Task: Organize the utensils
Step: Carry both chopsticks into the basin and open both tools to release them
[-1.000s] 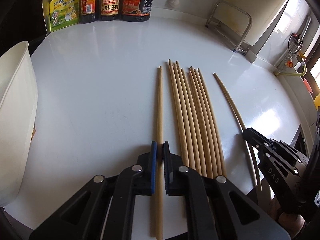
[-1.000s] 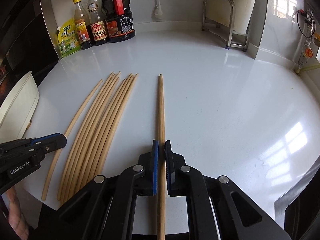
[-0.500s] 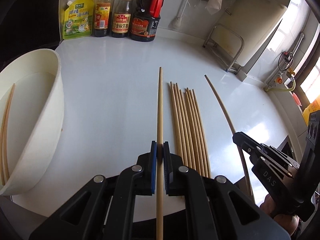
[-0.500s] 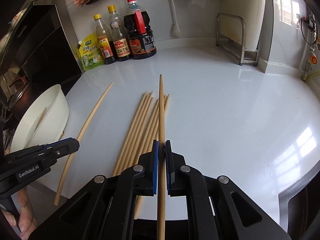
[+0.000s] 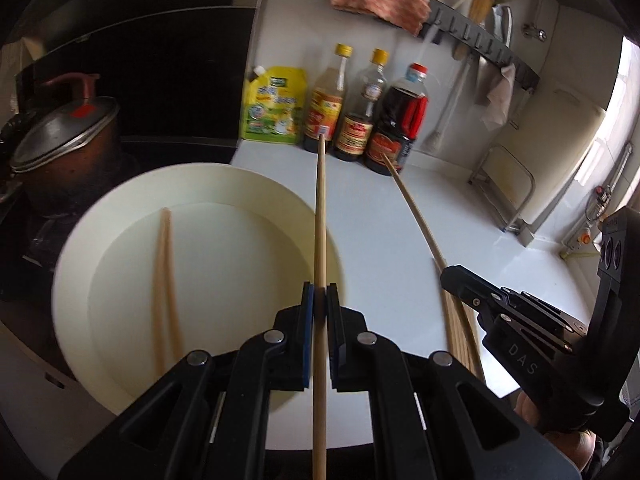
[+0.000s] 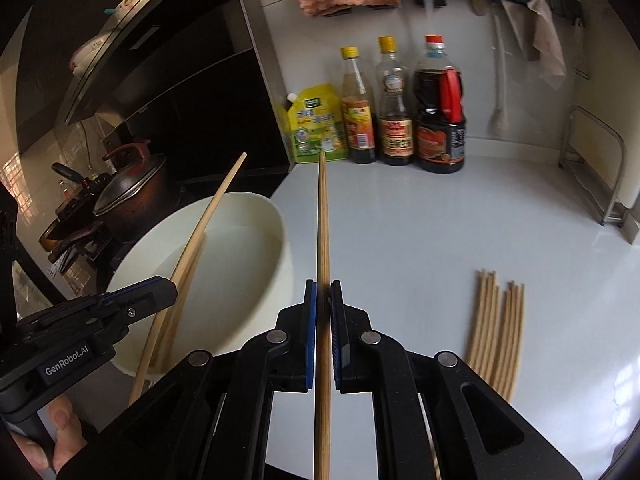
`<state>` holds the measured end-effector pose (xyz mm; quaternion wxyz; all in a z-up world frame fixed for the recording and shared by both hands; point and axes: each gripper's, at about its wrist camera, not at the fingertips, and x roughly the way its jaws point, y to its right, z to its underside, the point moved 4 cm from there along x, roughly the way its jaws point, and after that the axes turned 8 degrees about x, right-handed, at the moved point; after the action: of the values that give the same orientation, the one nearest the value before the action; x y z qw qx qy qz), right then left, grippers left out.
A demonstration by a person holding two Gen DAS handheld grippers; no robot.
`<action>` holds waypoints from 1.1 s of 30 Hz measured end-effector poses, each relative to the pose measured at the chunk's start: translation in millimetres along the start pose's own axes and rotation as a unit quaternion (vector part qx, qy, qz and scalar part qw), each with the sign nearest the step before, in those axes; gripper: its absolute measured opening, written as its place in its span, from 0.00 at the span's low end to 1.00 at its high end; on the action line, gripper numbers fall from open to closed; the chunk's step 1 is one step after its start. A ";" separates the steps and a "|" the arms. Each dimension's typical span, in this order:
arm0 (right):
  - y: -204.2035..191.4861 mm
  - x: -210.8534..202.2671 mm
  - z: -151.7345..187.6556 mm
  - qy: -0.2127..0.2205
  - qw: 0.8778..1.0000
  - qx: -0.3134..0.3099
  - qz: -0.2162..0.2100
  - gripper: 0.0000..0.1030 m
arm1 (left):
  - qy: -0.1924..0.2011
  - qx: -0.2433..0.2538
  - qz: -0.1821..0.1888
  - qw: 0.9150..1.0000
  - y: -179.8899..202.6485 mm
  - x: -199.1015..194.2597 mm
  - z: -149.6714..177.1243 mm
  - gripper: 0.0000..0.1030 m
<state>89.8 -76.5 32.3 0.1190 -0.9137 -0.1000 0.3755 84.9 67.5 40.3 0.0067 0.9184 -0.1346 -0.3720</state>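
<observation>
One chopstick (image 5: 320, 216) is clamped between the blue pads of the left gripper (image 5: 320, 312); its shaft runs forward from the jaws, above the right side of the white basin (image 5: 92, 248), with its tip seen against the bottles (image 5: 362, 120) at the table's (image 5: 400, 240) back edge. A second chopstick (image 6: 323, 232) is pinched in the same way by the right gripper (image 6: 323, 316), its length reaching out over the table just beside the basin's rim. Two chopsticks (image 5: 164, 280), blurred, are seen lying inside the basin. A loose bundle of chopsticks (image 6: 496, 328) is left flat on the table towards its front edge, apart from both grippers.
</observation>
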 end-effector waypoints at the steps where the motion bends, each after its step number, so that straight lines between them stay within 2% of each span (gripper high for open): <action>1: -12.1 8.4 -2.5 -0.005 1.000 -0.004 -0.009 0.06 | 0.003 -0.005 -0.008 1.000 -13.0 -0.6 -1.7 0.07; 7: -73.0 60.0 -6.0 -0.040 0.998 -0.033 -0.040 0.06 | 0.002 -0.040 -0.037 0.999 -74.9 9.1 -1.6 0.07; 14: -103.7 114.2 5.5 -0.093 0.994 -0.032 -0.044 0.06 | -0.020 -0.068 -0.057 0.996 -111.6 32.9 11.6 0.07; 21: -107.8 138.7 14.5 -0.121 0.992 -0.032 -0.029 0.06 | -0.047 -0.083 -0.049 0.994 -129.0 57.5 19.8 0.07; 29: -103.5 138.2 12.9 -0.120 0.992 -0.032 -0.019 0.07 | -0.054 -0.097 -0.049 0.993 -137.5 61.7 25.7 0.07; 33: -103.0 130.9 10.5 -0.105 0.994 -0.037 -0.013 0.07 | -0.046 -0.100 -0.053 0.993 -137.7 55.7 25.9 0.26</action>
<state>164.2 58.7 -31.5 0.0787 -0.8714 -0.1375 0.4642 138.8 188.5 -31.9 0.0725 0.9009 -0.0480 -0.4252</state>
